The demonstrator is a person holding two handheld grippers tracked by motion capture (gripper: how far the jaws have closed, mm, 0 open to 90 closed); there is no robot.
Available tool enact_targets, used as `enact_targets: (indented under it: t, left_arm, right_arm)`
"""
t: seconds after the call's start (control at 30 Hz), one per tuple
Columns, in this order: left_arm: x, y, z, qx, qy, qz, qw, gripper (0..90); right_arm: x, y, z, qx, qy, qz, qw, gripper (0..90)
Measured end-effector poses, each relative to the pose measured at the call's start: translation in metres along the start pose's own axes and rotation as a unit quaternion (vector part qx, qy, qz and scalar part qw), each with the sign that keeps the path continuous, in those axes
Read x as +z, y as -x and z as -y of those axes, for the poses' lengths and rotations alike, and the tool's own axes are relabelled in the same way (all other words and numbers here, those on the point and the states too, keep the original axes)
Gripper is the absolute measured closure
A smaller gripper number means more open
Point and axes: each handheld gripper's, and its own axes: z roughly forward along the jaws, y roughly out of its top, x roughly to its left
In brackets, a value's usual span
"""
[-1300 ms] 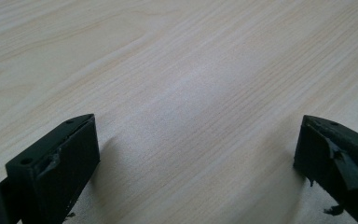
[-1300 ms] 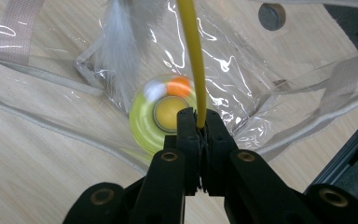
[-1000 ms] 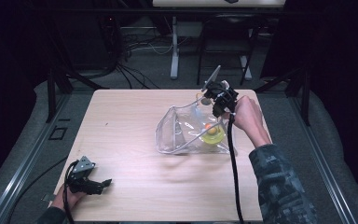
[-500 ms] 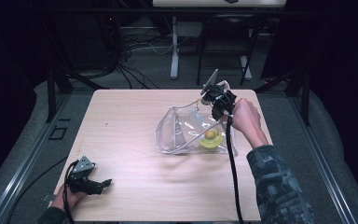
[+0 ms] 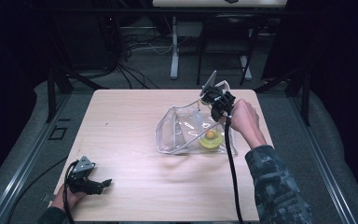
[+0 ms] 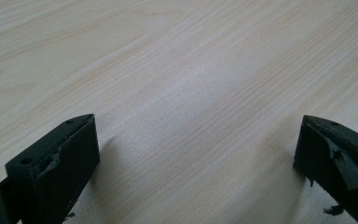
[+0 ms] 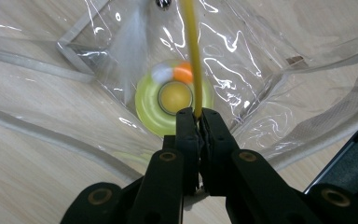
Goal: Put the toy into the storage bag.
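While the left gripper (image 5: 103, 183) rests at the near left corner of the wooden table (image 5: 130, 121), its jaws spread wide over bare wood with nothing between them, the right gripper (image 5: 213, 103) works at the far right, above a clear plastic pouch (image 5: 177, 133). The pouch lies right of the table's centre, its open mouth turned up toward the far side, and a person's hand (image 5: 243, 119) holds the gripper over that mouth with the jaws pointing down into it. In the right gripper view the jaws are pressed together on a thin yellow strand (image 7: 192, 56), which runs from the fingertips away toward the far part of the pouch; what the strand is, a cord or a stalk, I cannot tell. Below it, inside the pouch, sits a round yellow-green toy (image 7: 173, 100) with a darker yellow centre and small orange and white pieces at its far edge. Whether the strand is joined to the toy is hidden by the jaws. Held this way, the strand likely serves as a handle, letting the toy be lowered into or drawn out of the soft pouch without crushing the film. The idle left gripper seems parked out of the way, and so leaves the pouch unsteadied.
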Motion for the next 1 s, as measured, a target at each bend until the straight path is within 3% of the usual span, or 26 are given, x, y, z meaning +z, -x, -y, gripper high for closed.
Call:
enact_targets:
  t: [0.2, 0.53, 0.9, 1.0]
  left_arm:
    - [0.0, 0.0, 0.0, 0.0, 0.0, 0.0, 1.0, 0.0]
    - [0.0, 0.0, 0.0, 0.0, 0.002, -0.002, 1.0, 0.0]
    - [0.001, 0.001, 0.0, -0.003, 0.003, -0.001, 1.0, 0.0]
    - [0.0, 0.0, 0.0, 0.0, 0.002, -0.002, 1.0, 0.0]
  right_arm:
    - [-0.017, -0.001, 0.001, -0.002, 0.028, -0.002, 0.9996, 84.5]
    - [-0.052, -0.002, 0.01, 0.002, 0.076, -0.008, 0.9971, 73.6]
    - [-0.073, -0.003, 0.035, 0.002, 0.117, -0.018, 0.9929, 54.9]
    - [-0.078, -0.005, 0.047, 0.002, 0.126, -0.009, 0.992, 43.0]
